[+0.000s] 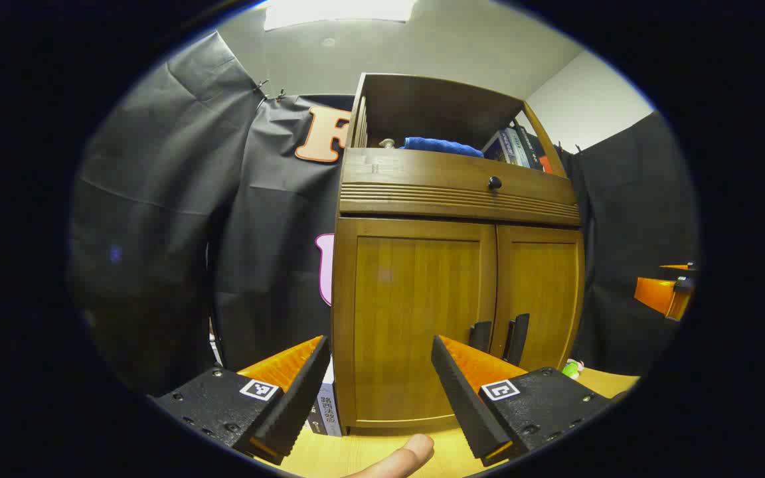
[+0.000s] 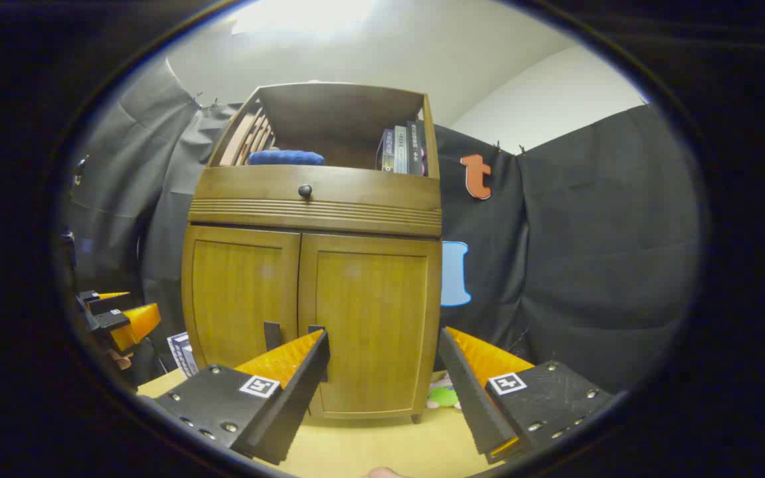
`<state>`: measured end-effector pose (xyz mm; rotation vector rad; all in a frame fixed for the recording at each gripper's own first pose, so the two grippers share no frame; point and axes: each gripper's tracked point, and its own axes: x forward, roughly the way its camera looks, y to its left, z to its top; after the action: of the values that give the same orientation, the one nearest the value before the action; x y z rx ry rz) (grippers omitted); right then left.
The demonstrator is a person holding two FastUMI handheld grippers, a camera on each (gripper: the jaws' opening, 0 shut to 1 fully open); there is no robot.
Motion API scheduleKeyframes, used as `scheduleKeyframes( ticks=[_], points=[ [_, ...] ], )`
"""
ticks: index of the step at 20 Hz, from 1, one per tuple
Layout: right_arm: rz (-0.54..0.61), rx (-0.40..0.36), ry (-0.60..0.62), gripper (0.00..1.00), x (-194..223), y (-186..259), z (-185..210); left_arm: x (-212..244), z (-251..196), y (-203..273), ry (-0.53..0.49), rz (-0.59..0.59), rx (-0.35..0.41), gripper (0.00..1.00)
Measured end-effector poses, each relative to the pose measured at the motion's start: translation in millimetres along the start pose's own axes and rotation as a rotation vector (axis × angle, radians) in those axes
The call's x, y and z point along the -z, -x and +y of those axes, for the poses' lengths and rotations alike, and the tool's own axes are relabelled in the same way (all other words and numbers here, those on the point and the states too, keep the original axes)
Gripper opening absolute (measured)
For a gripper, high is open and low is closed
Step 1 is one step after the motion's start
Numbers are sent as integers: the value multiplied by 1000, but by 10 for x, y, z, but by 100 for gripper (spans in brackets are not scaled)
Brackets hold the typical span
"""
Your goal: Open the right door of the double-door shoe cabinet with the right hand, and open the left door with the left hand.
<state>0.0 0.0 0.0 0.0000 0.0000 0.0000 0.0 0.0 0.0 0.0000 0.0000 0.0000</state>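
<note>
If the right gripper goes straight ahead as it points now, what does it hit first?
Most likely the right door panel of the shoe cabinet, to the side of the door handles; depth is hard to judge.

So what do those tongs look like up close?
Each pair of tongs, the left and the right, has two long wedge-shaped fingers that taper toward the tips, with ribbed inner faces. Each finger sits on a black, pebbly block held by small screws. On top of every block is a little square black-and-white marker. No cables show.
</note>
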Motion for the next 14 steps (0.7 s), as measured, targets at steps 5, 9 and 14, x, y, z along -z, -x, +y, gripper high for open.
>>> scheduleKeyframes(
  ticks=[5, 9, 14],
  points=[
    [-8, -2, -15, 98, -19, 12, -78, -71, -26, 41, -15, -26, 16, 92],
    [7, -7, -12, 97, 58, -87, -66, -78, -25, 40, -21, -28, 23, 95],
    [-2, -34, -15, 99, 92, -243, 39, -97, 99, 20, -20, -35, -10, 92]
  ],
)
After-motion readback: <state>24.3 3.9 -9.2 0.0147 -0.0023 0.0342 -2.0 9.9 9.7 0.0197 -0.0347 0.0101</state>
